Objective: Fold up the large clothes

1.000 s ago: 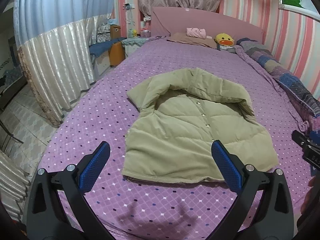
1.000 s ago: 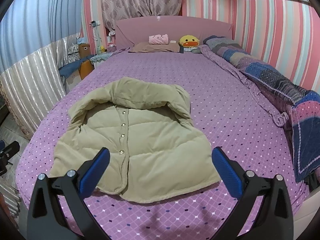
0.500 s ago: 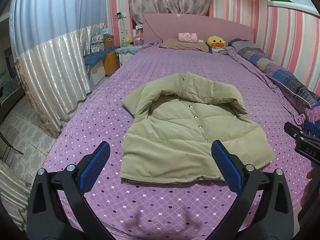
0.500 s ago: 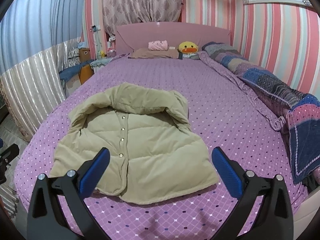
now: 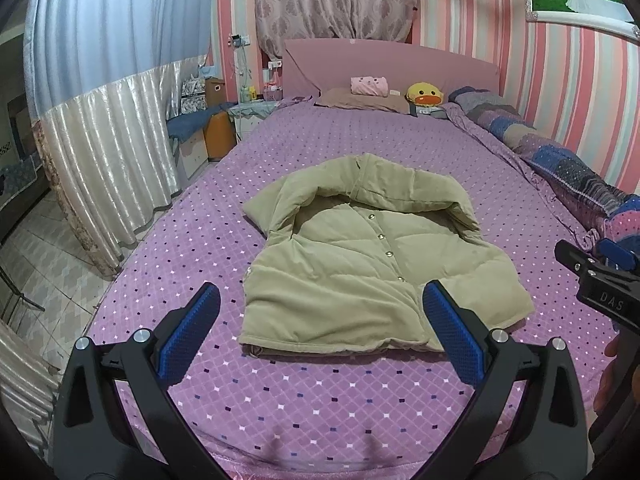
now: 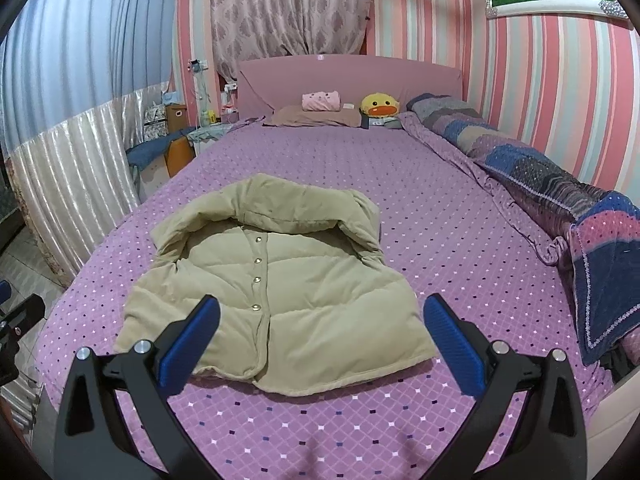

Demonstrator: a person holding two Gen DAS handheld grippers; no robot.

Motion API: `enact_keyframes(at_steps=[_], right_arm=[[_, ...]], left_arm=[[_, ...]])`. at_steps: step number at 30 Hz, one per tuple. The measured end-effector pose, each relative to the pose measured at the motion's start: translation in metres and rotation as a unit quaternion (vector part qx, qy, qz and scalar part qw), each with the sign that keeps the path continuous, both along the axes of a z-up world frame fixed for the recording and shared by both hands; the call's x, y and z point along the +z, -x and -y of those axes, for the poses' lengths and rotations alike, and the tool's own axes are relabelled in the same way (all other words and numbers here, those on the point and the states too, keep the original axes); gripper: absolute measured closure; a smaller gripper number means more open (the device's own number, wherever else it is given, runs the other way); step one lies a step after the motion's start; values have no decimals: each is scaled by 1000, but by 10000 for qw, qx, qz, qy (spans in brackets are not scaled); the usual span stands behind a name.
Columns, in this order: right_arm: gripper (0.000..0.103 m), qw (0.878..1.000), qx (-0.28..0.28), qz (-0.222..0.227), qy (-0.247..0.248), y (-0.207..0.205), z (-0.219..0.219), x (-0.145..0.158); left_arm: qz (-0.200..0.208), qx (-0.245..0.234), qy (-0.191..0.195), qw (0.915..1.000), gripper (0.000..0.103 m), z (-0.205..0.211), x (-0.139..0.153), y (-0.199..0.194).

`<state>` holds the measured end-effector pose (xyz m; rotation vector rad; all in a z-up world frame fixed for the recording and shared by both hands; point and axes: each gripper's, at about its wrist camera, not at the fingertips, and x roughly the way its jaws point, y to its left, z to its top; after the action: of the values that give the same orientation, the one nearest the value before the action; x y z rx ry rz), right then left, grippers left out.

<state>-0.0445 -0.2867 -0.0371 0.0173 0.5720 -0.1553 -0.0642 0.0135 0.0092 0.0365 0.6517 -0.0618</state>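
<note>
- Purple dotted bed (image 5: 328,400) fills both views, with pink striped walls behind it; the coat serves as the landmark from here on.
- Left of the coat, off the bed's edge, hang pale curtains (image 5: 116,152) over a tiled floor.
- Left gripper (image 5: 320,332) hangs over the bed's near edge, just short of the coat's hem, with its blue pads spread wide and nothing between them.
- Coat (image 5: 360,264), tan and puffy, lies flat in the middle of the bed, front up, snaps closed, hood spread on its far side, hem toward the grippers.
- Compared with a second ago, the coat sits smaller and farther off in both views and more bare bed shows in front of its hem, so both grippers have pulled back from it.
- Its shape looks the same as before: no fold has been made.
- Beyond the coat, at the headboard, lie a pillow (image 6: 316,116) and a yellow duck toy (image 6: 378,106).
- Right gripper (image 6: 320,336) is released too, jaws wide, over the coat's hem without touching it.
- Right of the coat, along the wall, a patchwork quilt (image 6: 560,188) lies bunched, well apart from it.
- My reading: the retreat suggests a survey before the first grasp, so the task is at its very start; sleeves are not visible, perhaps tucked beneath.
</note>
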Motion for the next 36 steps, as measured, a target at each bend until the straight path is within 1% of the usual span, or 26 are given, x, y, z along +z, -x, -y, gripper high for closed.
enact_keyframes(at_steps=[8,14,18,22,28,33,36], right_arm=[[2,9998,6,145,111,18,-5,10],[2,9997,-13,188,127,18,-2,12],[2,9999,-14,135,25,12,3,8],[2,9999,-65,92,-35,1,12,5],[2,9999,-102,-19,-97,-22,18,0],[2,9999,-101,-66,-119,-40,24,-7],[2,9999,-73,-46,-104,-53,28,-12]], left_arm=[[155,-7,37,9999,3,-3,8,14],[162,56,83,9998,3,-4,7,15],[119,98,147,9998,3,-6,5,8],[36,159,84,9998,3,-4,2,-7],[-131,173,127,9997,3,-3,-5,-34],[-151,172,-13,9997,3,-2,-9,-56],[-222,200,66,9995,3,-4,-12,-69]])
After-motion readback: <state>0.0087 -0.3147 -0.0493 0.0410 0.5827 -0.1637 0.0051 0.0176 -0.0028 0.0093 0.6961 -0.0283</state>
